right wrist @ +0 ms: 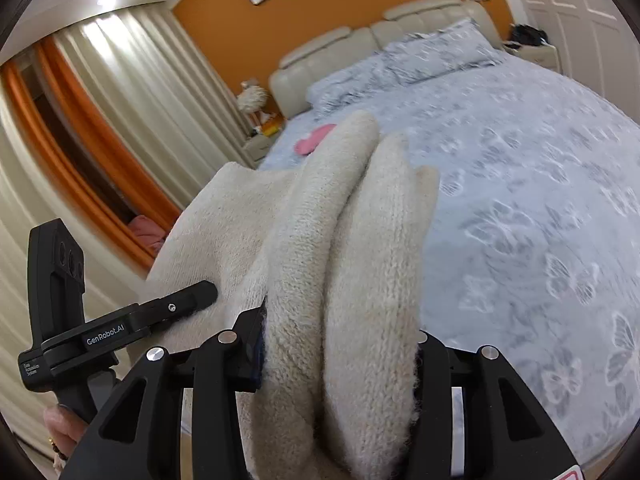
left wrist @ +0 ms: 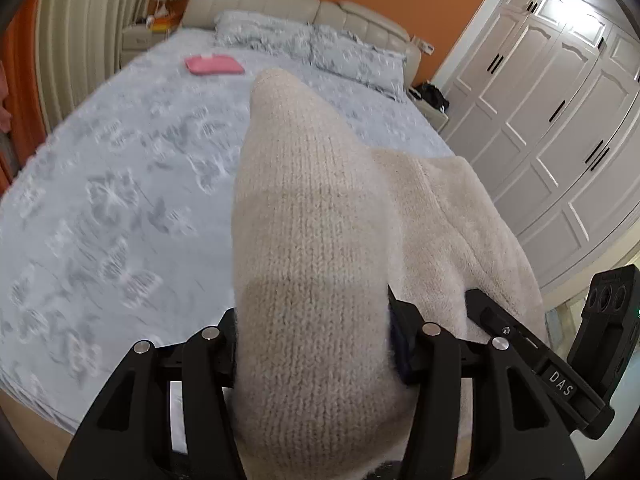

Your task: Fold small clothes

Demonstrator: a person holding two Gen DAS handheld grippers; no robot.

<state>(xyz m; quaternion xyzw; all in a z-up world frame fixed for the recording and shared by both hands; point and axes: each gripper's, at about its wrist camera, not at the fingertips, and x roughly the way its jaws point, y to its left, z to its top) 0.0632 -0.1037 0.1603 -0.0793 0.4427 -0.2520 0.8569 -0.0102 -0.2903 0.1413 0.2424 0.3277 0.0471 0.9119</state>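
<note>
Both the left claw (left wrist: 316, 344) and the right claw (right wrist: 340, 360), half closed, pinch thick bunched folds of the cream knit garment (left wrist: 304, 240), which drapes ahead of them above the bed (left wrist: 120, 200); it looks soft, light, floppy and best held at its edges.

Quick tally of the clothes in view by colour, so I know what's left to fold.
Cream: 1, the knit garment held between the left claw and right claw.
Pink: 1, the folded piece on the bed.
Total: 2

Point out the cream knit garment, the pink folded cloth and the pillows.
cream knit garment (left wrist: 312, 240), left wrist view, bunched knit.
pink folded cloth (left wrist: 214, 65), left wrist view, top face.
pillows (right wrist: 440, 50), right wrist view, nearer pillow's cover.
</note>
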